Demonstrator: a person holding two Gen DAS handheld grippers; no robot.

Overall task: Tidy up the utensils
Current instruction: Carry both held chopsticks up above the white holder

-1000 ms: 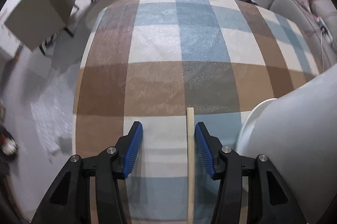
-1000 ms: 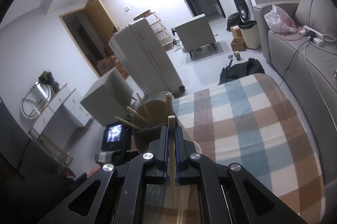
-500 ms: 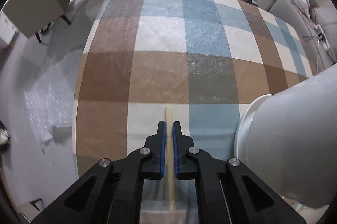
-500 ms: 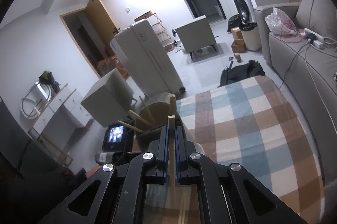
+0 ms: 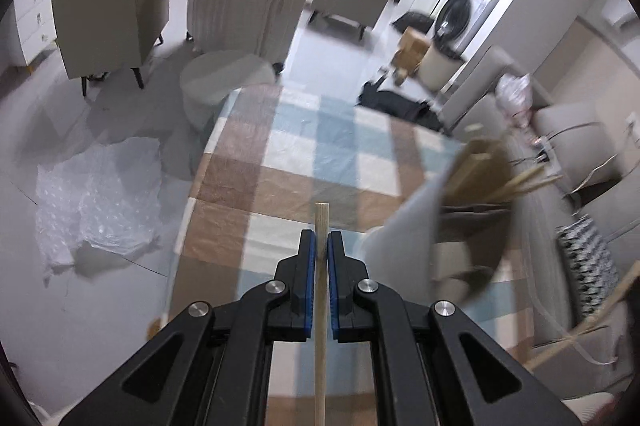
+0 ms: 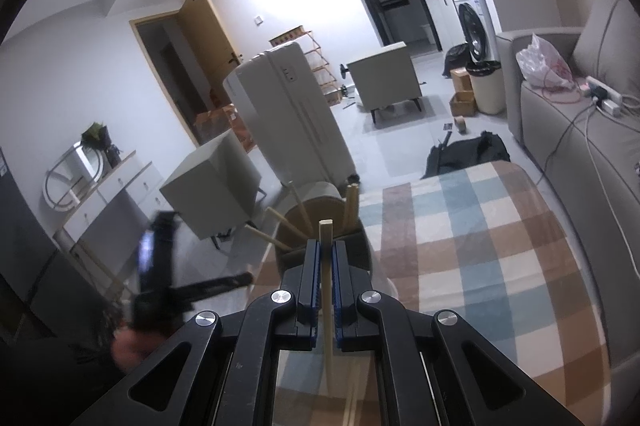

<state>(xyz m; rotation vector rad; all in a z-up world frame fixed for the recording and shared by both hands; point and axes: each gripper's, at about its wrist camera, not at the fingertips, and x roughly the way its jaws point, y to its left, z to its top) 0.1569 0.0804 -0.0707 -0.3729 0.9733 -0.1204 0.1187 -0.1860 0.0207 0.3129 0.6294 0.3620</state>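
Wooden chopsticks (image 5: 516, 181) already stand in the holder (image 5: 452, 238) at right of frame; the left gripper (image 5: 321, 250) clamps one chopstick (image 5: 321, 306), the right gripper (image 6: 327, 266) clamps another (image 6: 327, 290), both awaiting the holder above the checked counter (image 5: 288, 161).

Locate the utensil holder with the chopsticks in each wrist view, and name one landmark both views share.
Left wrist: utensil holder at right of centre, blurred, mouth tilted toward the camera, chopsticks inside.
Right wrist: utensil holder at centre, mostly hidden behind the right gripper.
Shared landmark: plaid tablecloth.
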